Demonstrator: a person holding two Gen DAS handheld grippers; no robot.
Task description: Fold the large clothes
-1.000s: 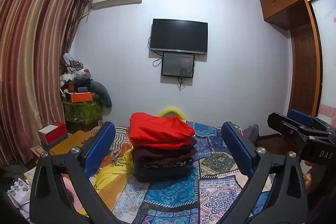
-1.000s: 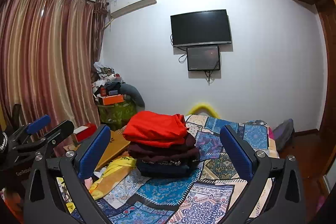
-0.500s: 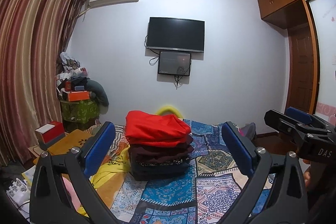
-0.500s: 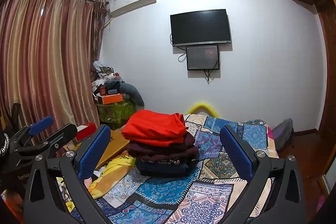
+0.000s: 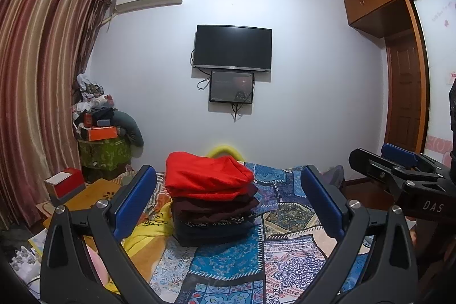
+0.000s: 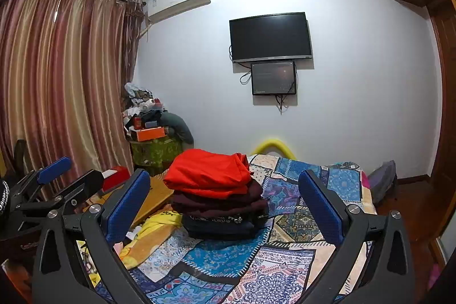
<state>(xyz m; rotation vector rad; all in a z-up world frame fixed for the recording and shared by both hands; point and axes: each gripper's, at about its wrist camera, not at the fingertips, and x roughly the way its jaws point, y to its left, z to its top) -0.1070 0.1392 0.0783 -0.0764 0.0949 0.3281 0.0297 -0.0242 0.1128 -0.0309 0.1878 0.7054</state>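
A stack of folded clothes sits on the bed, a red garment (image 5: 205,178) on top, a maroon one (image 5: 213,207) under it and a dark one (image 5: 211,232) at the bottom. In the right wrist view the same red garment (image 6: 208,173) tops the stack. A loose yellow garment (image 5: 148,232) lies crumpled to the stack's left. My left gripper (image 5: 228,181) is open and empty, held short of the stack. My right gripper (image 6: 223,184) is also open and empty. It shows side-on at the right edge of the left wrist view (image 5: 382,161).
A patchwork bedspread (image 5: 285,261) covers the bed. A wooden board (image 6: 154,195) with a red box (image 5: 67,184) lies at the left. Cluttered shelves (image 5: 99,133) stand by the curtain (image 5: 34,104). A television (image 5: 232,47) hangs on the far wall, and a door (image 5: 404,104) is at the right.
Both views drift only slightly. The stack has not moved and both grippers stay open.
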